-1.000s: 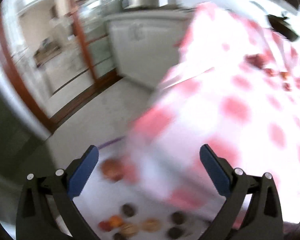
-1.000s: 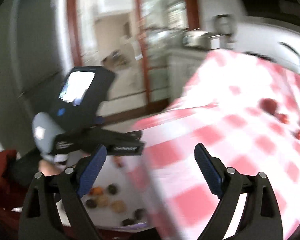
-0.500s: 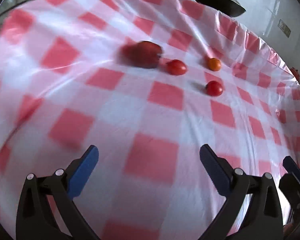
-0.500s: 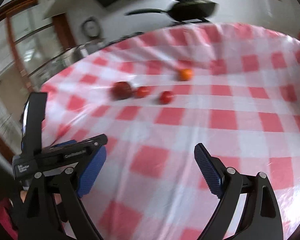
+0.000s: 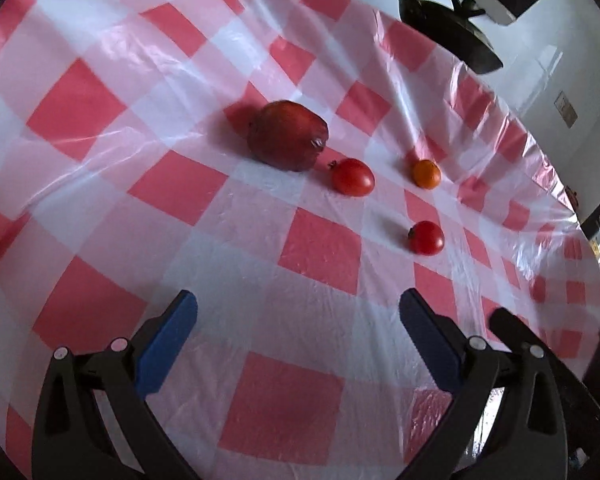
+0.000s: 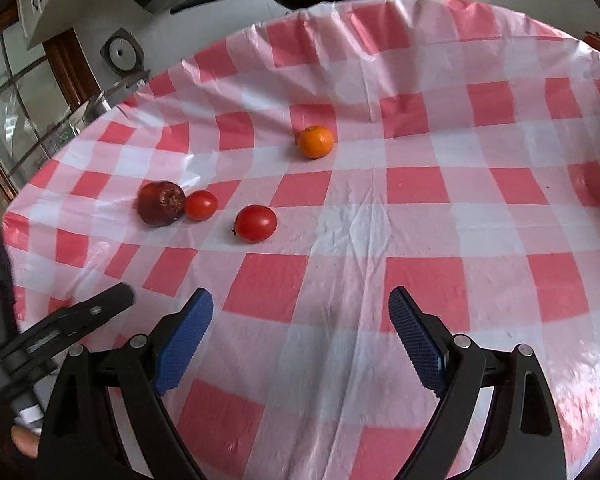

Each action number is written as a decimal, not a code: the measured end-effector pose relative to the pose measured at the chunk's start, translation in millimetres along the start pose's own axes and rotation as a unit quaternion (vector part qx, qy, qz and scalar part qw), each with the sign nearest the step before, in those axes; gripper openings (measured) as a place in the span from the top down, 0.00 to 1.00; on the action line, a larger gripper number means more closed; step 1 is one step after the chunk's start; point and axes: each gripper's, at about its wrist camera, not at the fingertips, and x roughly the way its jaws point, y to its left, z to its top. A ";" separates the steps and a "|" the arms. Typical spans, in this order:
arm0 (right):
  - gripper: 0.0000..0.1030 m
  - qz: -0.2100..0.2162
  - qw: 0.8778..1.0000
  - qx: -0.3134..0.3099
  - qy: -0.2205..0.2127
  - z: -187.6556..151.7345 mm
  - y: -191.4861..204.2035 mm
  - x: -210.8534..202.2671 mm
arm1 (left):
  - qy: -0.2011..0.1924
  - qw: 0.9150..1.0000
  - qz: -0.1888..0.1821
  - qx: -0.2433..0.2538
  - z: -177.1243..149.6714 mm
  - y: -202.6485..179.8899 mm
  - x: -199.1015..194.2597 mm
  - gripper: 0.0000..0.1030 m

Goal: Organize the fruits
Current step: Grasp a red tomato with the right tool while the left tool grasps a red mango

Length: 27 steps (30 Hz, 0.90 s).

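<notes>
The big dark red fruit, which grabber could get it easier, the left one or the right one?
Probably the left gripper. The big dark red fruit lies almost straight ahead of its open jaws. From the right gripper, also open and empty, that fruit sits far off to the left, behind a tomato.

Four fruits sat on the tablecloth (image 6: 420,220), all ahead of both grippers.
In the right wrist view, the pomegranate (image 6: 161,203) lay far left, touching or just beside one tomato (image 6: 201,205); a second tomato (image 6: 256,223) sat right of that and nearer; the tangerine (image 6: 316,142) lay behind, further right, well apart.
</notes>
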 end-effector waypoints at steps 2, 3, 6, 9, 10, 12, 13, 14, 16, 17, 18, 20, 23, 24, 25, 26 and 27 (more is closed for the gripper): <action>0.15 0.009 1.000 0.000 0.004 3.6 0.2 4.9 | -0.004 1.000 -0.006 0.003 0.7 -1.0 -0.8 0.02; 0.15 0.013 1.000 0.000 0.002 5.7 0.2 5.4 | -0.001 1.000 -0.009 0.004 1.0 -1.5 0.7 0.02; 0.15 0.016 1.000 -0.002 0.002 13.9 -1.3 12.4 | 0.000 1.000 -0.014 0.004 1.3 -0.5 -0.7 0.02; 0.15 0.018 1.000 -0.001 0.012 21.0 0.9 22.2 | -0.004 1.000 -0.015 0.005 0.3 0.1 -2.3 0.02; 0.16 0.020 1.000 -0.011 0.012 23.7 6.0 25.5 | -0.004 1.000 -0.014 0.007 0.3 -0.5 -2.1 0.02; 0.16 0.024 0.999 -0.033 0.009 28.2 17.2 30.3 | -0.005 1.000 -0.014 0.011 0.0 -1.9 -2.0 0.02; 0.16 0.019 0.999 -0.050 0.006 31.5 25.5 34.8 | -0.006 1.000 -0.014 0.013 -0.3 -2.6 -2.4 0.02; 0.16 0.016 0.998 -0.061 0.008 34.4 30.8 39.1 | -0.007 1.000 -0.014 0.015 -0.4 -3.2 -2.7 0.02; 0.16 0.009 0.997 -0.080 0.022 42.9 41.0 54.0 | -0.009 1.000 -0.013 0.017 -0.7 -3.4 -3.3 0.02; 0.17 0.006 0.996 -0.083 0.028 46.3 43.6 60.0 | -0.009 1.000 -0.014 0.017 -0.8 -3.5 -3.4 0.02; 0.21 0.002 0.996 -0.082 0.031 49.8 45.2 65.3 | -0.010 1.000 -0.014 0.017 -0.9 -3.5 -3.5 0.02; 0.22 -0.011 0.995 -0.085 0.044 56.3 48.9 78.2 | -0.010 1.000 -0.013 0.016 -1.1 -3.2 -3.2 0.02; 0.32 -0.022 0.992 -0.104 0.068 55.6 55.0 89.6 | -0.009 1.000 -0.011 0.018 -1.1 -3.5 -3.0 0.02; 0.43 -0.028 0.991 -0.115 0.066 53.7 57.9 89.0 | -0.009 1.000 -0.011 0.018 -0.9 -3.6 -2.9 0.02; 0.61 -0.049 0.988 -0.132 0.062 50.7 61.0 87.5 | -0.009 1.000 -0.010 0.018 -1.0 -3.6 -2.8 0.02; 0.63 -0.057 0.988 -0.135 0.057 48.5 60.9 84.9 | -0.008 1.000 -0.010 0.018 -0.9 -3.5 -2.7 0.02; 0.63 -0.056 0.989 -0.124 0.050 47.3 56.1 81.2 | -0.008 1.000 -0.010 0.018 -0.8 -3.3 -2.6 0.02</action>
